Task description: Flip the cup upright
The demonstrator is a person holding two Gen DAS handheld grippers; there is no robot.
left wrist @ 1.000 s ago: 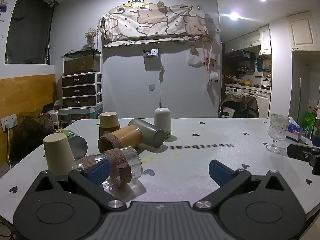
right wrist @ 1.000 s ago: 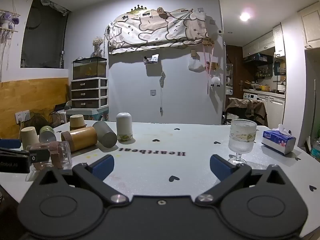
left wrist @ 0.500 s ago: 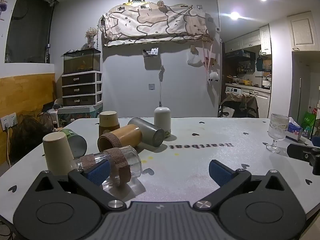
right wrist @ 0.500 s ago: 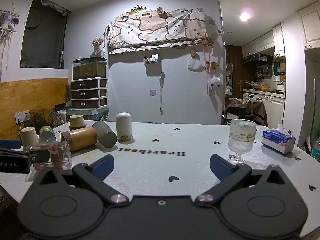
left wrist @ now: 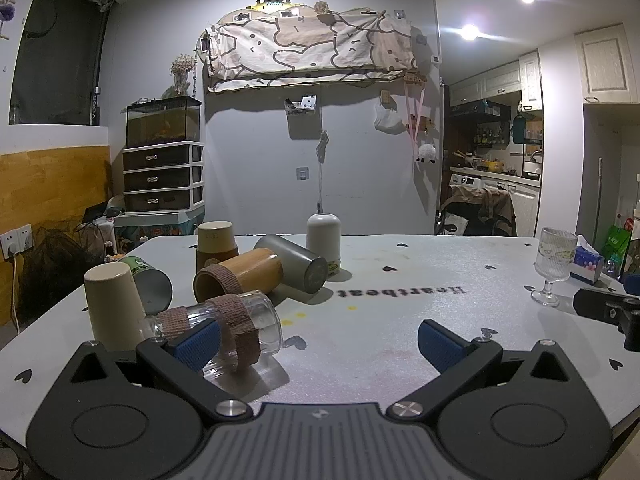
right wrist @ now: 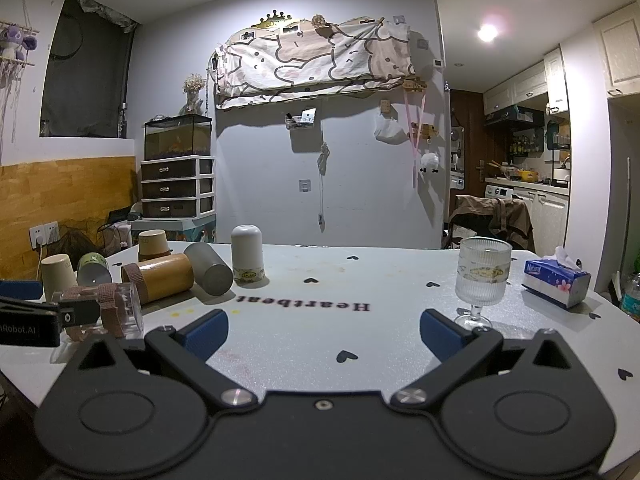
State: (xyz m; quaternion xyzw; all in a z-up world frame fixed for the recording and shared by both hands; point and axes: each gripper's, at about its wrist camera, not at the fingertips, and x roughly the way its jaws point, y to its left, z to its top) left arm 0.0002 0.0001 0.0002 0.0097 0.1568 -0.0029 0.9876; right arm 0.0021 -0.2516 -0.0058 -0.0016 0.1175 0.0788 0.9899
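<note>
A clear glass cup [left wrist: 236,328] wrapped in brown bands lies on its side on the white table [left wrist: 380,320], just ahead of my left gripper's left finger; it also shows in the right wrist view [right wrist: 116,312]. A bamboo cup [left wrist: 240,276], a grey cup [left wrist: 296,262] and a green cup [left wrist: 150,280] lie on their sides behind it. A beige cup [left wrist: 112,304], a tan cup [left wrist: 216,240] and a white cup [left wrist: 324,240] stand upside down. My left gripper [left wrist: 316,340] is open and empty. My right gripper [right wrist: 324,332] is open and empty over the table's middle.
A stemmed glass [right wrist: 482,280] stands upright at the right, with a blue tissue pack [right wrist: 556,284] beyond it. The left gripper's body [right wrist: 32,320] shows at the left edge of the right wrist view. The table's front edge is close below both grippers.
The left gripper has tilted very slightly; the scene has shifted a little. No object has moved and both grippers stay open.
</note>
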